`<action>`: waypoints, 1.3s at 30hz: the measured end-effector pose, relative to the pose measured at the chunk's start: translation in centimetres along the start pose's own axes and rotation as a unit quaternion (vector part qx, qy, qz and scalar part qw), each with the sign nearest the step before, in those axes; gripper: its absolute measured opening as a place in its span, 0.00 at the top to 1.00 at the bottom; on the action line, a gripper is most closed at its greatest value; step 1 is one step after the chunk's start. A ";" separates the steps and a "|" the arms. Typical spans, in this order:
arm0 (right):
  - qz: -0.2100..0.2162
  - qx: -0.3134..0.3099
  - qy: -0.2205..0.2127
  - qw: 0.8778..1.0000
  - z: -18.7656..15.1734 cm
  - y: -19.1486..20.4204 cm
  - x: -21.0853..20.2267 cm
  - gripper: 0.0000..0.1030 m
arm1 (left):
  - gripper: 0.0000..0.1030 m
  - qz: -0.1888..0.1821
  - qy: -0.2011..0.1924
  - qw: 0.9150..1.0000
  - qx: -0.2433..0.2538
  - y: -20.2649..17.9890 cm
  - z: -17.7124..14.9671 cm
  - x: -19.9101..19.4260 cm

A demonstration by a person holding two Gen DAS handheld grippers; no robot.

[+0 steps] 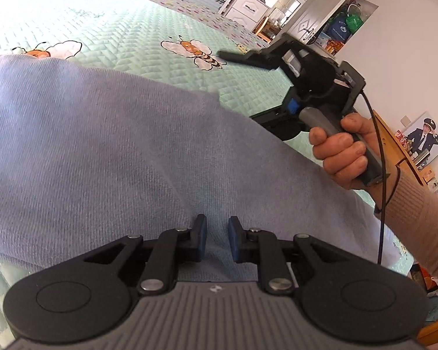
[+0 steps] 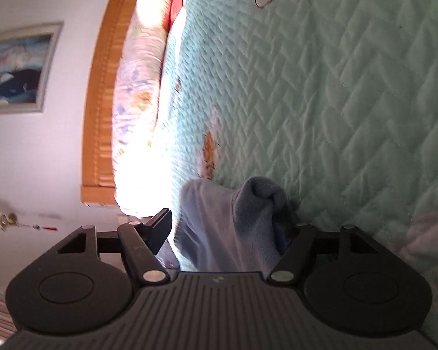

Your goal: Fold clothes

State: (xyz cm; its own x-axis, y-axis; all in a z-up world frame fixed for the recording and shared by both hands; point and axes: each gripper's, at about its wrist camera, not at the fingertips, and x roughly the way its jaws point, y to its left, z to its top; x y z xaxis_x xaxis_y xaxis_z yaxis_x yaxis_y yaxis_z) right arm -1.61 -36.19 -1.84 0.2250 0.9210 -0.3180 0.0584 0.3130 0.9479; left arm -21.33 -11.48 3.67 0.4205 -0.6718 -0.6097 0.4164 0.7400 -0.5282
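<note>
The left tongs [image 1: 217, 234] are hovering released over the garment [image 1: 116, 151] on the bed [image 1: 149, 29]. At 3 o'clock, the right tongs [image 2: 227, 227] are gaping wide around its bunched edge.

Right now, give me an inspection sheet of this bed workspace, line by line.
Surface: mint quilted bedspread with bee prints.
Job's things: lavender-blue garment spread on it, one edge bunched.
Clutter: nothing seen on the bed.
Grippers: left hand-held gripper open over the cloth; right hand-held gripper open around the bunched edge.
Cables: black cable hanging from the right handle.
Surroundings: white cabinets, framed picture, wooden headboard.
</note>
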 end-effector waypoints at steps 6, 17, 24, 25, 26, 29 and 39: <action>0.008 0.004 -0.019 1.000 -0.6 0.0 -1.5 0.32 | 0.81 -0.004 0.001 1.000 -0.009 0.5 0.0 -0.1; 0.019 -0.009 -0.017 1.000 -0.7 1.0 -3.4 0.31 | 0.81 -0.009 -0.001 1.000 -0.013 0.3 0.1 0.3; 0.034 -0.015 0.015 0.999 -1.2 2.3 -1.4 0.31 | 0.82 -0.012 0.000 1.000 -0.013 0.2 0.2 0.5; 0.033 -0.015 0.014 0.999 -1.1 2.4 -1.2 0.31 | 0.82 -0.012 0.000 1.000 -0.013 0.1 0.2 0.5; 0.029 -0.011 0.017 0.999 -1.0 2.3 -0.6 0.31 | 0.82 -0.012 0.000 1.000 -0.014 0.1 0.2 0.6; 0.020 -0.004 0.021 1.000 -1.1 2.5 0.7 0.31 | 0.82 -0.011 -0.001 1.000 -0.015 -0.1 0.1 0.6; 0.025 0.033 -0.115 0.992 -2.7 0.2 -0.2 0.38 | 0.84 -0.017 -0.007 0.999 -0.038 0.9 0.0 0.5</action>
State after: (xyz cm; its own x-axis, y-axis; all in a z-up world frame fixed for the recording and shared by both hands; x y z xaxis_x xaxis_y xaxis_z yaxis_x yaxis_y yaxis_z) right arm -4.30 -35.64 -1.62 0.4451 0.8553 -0.2653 0.1037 0.2450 0.9640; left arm -20.79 -11.16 2.94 0.4185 -0.6965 -0.5829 0.3680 0.7168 -0.5922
